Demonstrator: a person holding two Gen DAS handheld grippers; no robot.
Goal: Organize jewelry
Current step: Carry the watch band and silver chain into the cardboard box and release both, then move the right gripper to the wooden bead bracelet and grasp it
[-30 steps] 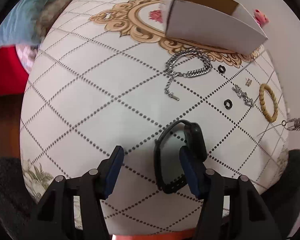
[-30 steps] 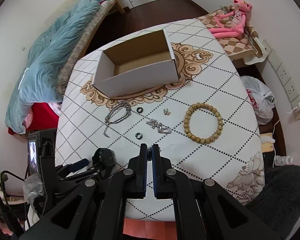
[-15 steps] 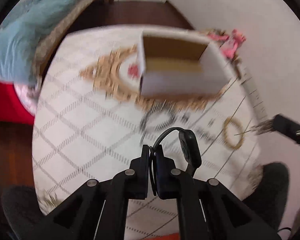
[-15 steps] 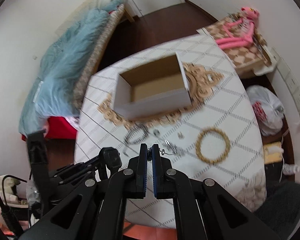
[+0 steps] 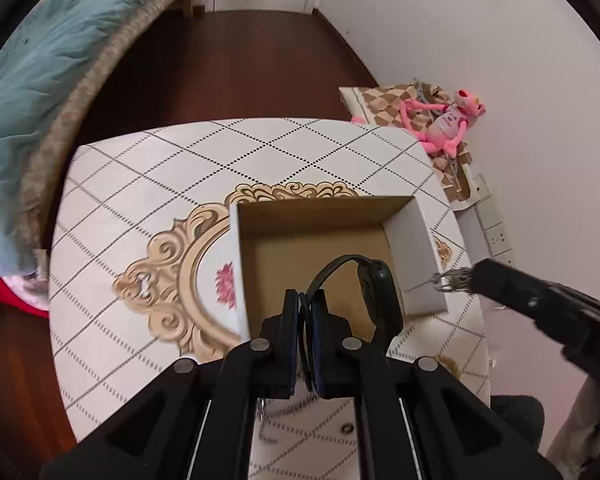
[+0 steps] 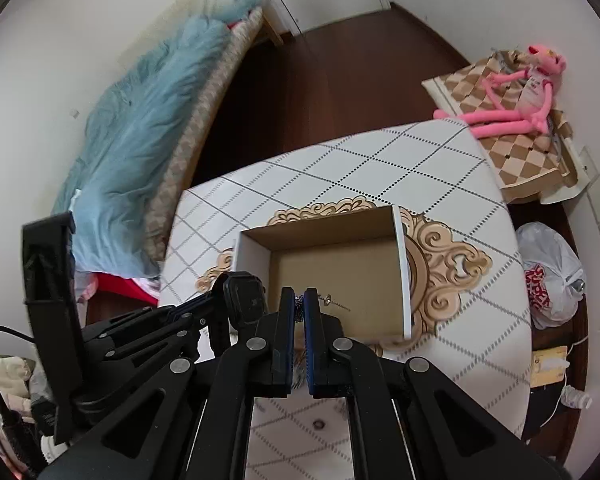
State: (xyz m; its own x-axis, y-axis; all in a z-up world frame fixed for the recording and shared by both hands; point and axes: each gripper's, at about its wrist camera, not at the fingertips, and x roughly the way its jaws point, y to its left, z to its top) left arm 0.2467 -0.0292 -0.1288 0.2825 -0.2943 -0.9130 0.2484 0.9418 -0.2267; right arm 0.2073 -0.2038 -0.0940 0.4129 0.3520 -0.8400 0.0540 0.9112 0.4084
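Nearest the left wrist camera, the left tongs (image 5: 305, 312) are pinched tight on the strap of a black smartwatch (image 5: 374, 296), whose band loops up and over to the right with the dark case hanging beside the right finger. The watch hangs over the open cardboard box (image 5: 332, 216), above its near edge. In the right wrist view the right tongs (image 6: 299, 308) are likewise squeezed narrow on a thin silver chain (image 6: 332, 302), a small ring and a short length of it trailing to the right of the tips above the box's brown floor; the piece is too fine to name with certainty, but it looks like a necklace or bracelet. From the left wrist view those right tongs reach in from the right edge, with a bunch of silver links at their tip just beside the box's right wall. The box sits on the surface (image 5: 148, 184), a white top with a dotted diamond grid and a gold scroll medallion, and its inside appears bare. Low in both views, between the tong arms, a small dark ring (image 6: 318, 424) lies on the surface. Beyond the surface are dark wood floor, a bed with a pale blue blanket (image 6: 140, 128) at left, and a pink plush toy (image 5: 444, 120) on a checked cushion at right.
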